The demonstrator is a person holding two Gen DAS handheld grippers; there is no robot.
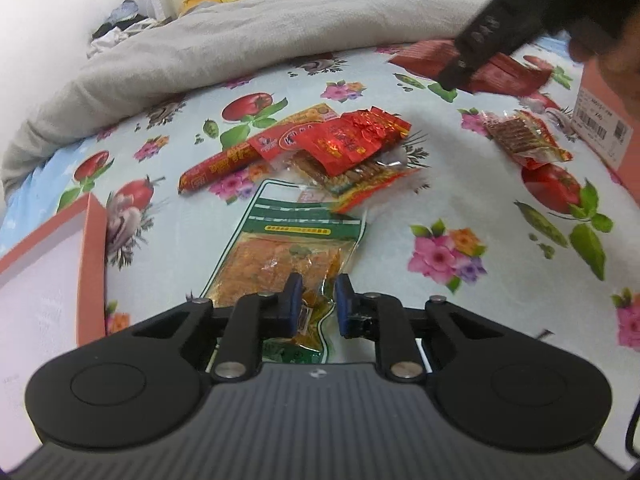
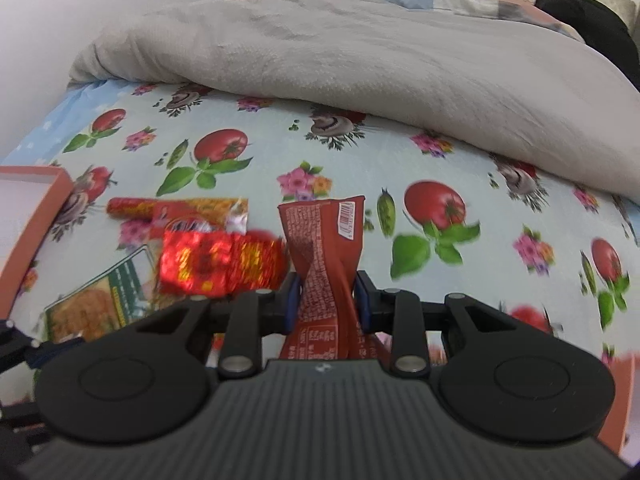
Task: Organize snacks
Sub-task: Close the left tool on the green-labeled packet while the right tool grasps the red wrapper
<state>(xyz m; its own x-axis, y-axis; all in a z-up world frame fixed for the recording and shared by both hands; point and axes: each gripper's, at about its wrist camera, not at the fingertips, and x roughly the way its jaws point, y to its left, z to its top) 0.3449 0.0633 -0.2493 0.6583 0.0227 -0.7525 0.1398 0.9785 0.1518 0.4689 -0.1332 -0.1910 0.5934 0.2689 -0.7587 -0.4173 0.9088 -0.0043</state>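
- Fingers of the left gripper (image 1: 316,300) sit on either side of the near end of a clear-and-green pouch of orange dried snack (image 1: 280,248); the blue pads (image 1: 343,300) look pinched on its crinkled bottom seam, though a narrow gap shows between them.
- Clamped between the pads of the right gripper (image 2: 326,300) is a dark red foil packet (image 2: 324,240), squeezed to a twisted waist and fanning out above, its barcode end pointing away from the camera and clear of the cloth.
- Both hands seem to be in the picking-up step: one snack each, with sorting into a box as the likely aim.
- An orange-walled cardboard box (image 1: 94,264) stands just left of the pouch; a second box with a barcode label (image 1: 604,128) sits at the far right.
- Next, each packet probably needs carrying over a box rim and letting go; the pouch is limp and long, so it may droop or slip.
- Left on the floral cloth (image 1: 460,184): a red sausage stick (image 1: 218,166), shiny red foil sachets (image 1: 352,136) piled on spicy strip packs, and one more strip pack (image 1: 524,136) apart to the right.
- A soft grey blanket (image 2: 360,60) is heaped behind.
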